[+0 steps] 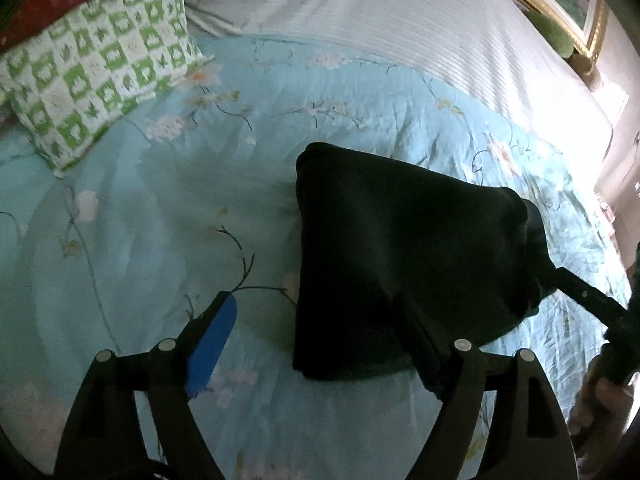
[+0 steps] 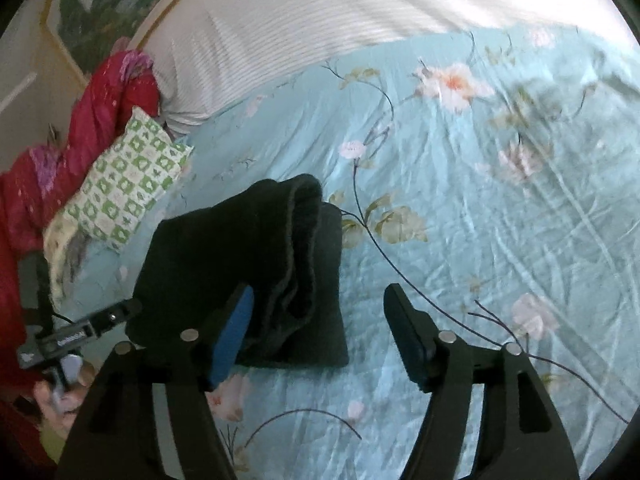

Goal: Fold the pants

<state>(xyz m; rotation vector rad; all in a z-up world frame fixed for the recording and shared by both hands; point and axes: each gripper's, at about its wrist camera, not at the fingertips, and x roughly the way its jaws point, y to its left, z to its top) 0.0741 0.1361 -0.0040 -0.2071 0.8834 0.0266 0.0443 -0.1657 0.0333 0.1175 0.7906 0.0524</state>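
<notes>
The black pants (image 1: 396, 248) lie folded in a compact stack on the light blue floral bedspread (image 1: 160, 220). My left gripper (image 1: 320, 332) is open, its right finger over the stack's near edge, its blue-padded left finger on bare bedspread. In the right wrist view the pants (image 2: 256, 264) lie with their waistband layers on top. My right gripper (image 2: 320, 328) is open and empty, its left finger over the stack's near right part. The right gripper's body (image 1: 592, 300) shows at the pants' right edge in the left wrist view; the left gripper's body (image 2: 80, 332) shows left of the stack.
A green-and-white checked pillow (image 1: 96, 76) lies at the far left of the bed. A red quilt (image 2: 80, 128) is bunched behind it. A white striped sheet (image 1: 380, 12) covers the far part. A gold-framed picture (image 1: 560, 8) stands at the bed's edge.
</notes>
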